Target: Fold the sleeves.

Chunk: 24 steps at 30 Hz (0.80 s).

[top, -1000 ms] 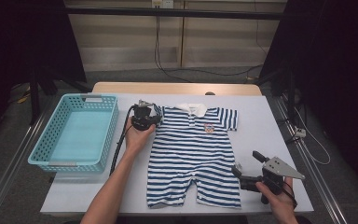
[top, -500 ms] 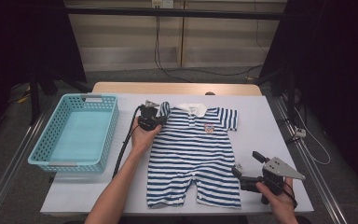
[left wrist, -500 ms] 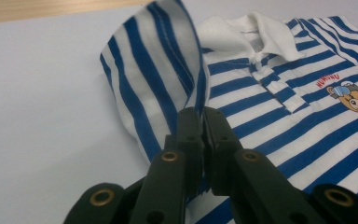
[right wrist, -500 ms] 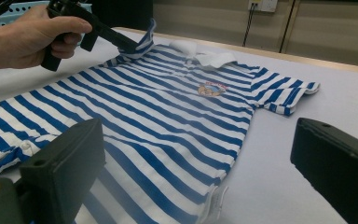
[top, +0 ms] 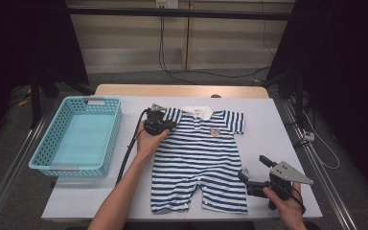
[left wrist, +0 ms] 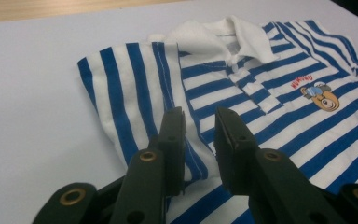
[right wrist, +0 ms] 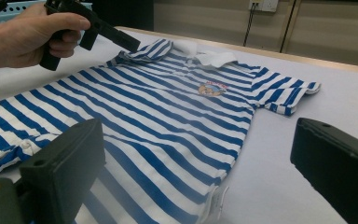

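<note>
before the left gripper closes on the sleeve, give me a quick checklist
1. Left gripper open: ok, a gap shows between its jaws.
2. Over the sleeve: ok, jaws sit above its striped edge.
3. Cloth between the jaws: cannot tell.
4. Romper flat on the table: ok, except that sleeve, slightly rumpled.
5. Right gripper clear: ok, open, beside the romper's leg hem.
6. Basket out of the way: ok, it stands apart on the table's left.

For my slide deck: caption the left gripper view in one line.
Left gripper, jaws narrowly open, poised over the sleeve of a blue-and-white striped baby romper lying on the white table.
</note>
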### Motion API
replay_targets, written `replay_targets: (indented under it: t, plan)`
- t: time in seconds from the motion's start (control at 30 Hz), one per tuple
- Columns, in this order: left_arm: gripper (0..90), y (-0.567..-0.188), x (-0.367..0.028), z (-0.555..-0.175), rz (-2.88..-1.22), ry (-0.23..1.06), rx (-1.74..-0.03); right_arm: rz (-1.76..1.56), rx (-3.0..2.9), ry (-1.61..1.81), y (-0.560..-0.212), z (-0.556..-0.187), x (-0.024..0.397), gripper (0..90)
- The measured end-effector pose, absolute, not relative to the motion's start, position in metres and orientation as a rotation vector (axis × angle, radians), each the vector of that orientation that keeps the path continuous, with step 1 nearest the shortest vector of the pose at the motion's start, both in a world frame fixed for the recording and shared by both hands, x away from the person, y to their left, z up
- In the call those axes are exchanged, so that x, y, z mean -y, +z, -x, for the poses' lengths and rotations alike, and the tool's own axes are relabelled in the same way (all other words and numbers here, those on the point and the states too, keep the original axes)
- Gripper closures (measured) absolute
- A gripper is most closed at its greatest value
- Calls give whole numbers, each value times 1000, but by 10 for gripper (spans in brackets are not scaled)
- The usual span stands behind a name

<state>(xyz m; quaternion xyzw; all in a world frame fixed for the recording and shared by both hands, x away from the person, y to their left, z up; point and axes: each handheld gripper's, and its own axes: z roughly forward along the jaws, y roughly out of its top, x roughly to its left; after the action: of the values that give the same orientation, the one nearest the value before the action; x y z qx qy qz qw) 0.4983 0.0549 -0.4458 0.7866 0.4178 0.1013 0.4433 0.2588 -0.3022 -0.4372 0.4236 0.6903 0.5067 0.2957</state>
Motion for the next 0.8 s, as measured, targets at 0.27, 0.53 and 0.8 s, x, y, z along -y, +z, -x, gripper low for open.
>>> replay_targets:
  t: [0.27,0.53,0.8]
  plan:
    - [684,-448,-58,-496,-1995,268,-1030,-1124,-1831,1357,-437,-258,303,28]
    - [727,-460,-53,-489,-2057,283,-1002,-1123,-1840,1352,-437,-259,302,28]
    - [554,-452,-65,-485,-2078,269,-949,-1119,-1845,1338,-437,-261,303,32]
